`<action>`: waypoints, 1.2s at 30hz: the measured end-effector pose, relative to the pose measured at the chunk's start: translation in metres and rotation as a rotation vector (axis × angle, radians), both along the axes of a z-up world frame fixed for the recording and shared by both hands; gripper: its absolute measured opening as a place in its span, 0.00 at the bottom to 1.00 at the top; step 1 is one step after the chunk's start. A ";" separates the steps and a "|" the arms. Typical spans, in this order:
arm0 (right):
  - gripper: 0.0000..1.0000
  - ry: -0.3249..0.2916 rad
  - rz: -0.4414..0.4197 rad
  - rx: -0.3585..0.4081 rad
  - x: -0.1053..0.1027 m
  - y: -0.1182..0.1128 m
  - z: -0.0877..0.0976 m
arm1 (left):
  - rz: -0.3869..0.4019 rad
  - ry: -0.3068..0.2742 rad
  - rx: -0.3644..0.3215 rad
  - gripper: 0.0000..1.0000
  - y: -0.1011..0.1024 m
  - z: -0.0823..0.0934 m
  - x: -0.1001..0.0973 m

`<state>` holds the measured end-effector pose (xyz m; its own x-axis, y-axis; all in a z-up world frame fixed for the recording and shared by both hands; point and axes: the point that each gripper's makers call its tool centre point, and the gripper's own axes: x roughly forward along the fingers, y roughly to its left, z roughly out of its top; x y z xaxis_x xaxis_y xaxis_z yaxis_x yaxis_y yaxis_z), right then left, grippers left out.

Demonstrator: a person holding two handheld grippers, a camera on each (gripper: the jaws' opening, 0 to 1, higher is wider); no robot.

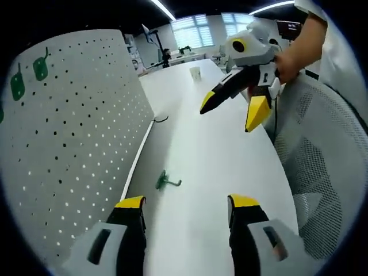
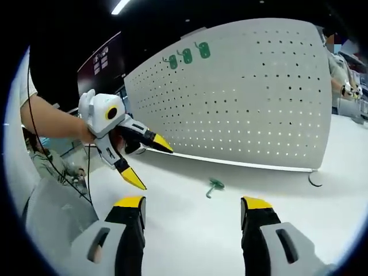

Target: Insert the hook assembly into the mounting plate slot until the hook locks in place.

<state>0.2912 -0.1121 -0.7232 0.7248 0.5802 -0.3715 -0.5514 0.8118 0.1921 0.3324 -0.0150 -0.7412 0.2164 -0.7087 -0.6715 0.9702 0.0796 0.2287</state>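
Both grippers, left [image 1: 186,202] and right [image 2: 192,204], gape with nothing between their jaws.
Green hook [image 1: 166,181] lies on white table [image 1: 213,155] just ahead, near pegboard [image 1: 69,144].

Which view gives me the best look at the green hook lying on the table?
The left gripper view: the green hook lies close ahead between the left gripper jaws, its bent arm clear against the white table. In the right gripper view the hook sits farther off and looks smaller.

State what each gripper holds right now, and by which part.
Nothing. The left gripper and right gripper are both open and empty; the green hook lies loose on the table near the pegboard.
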 end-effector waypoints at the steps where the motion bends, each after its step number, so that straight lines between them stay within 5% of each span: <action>1: 0.65 0.000 -0.002 0.002 0.000 0.000 0.000 | -0.007 -0.002 0.007 0.59 -0.001 -0.002 0.001; 36: 0.64 0.013 0.005 0.000 -0.002 0.001 -0.001 | -0.178 -0.018 0.163 0.54 -0.028 -0.041 0.037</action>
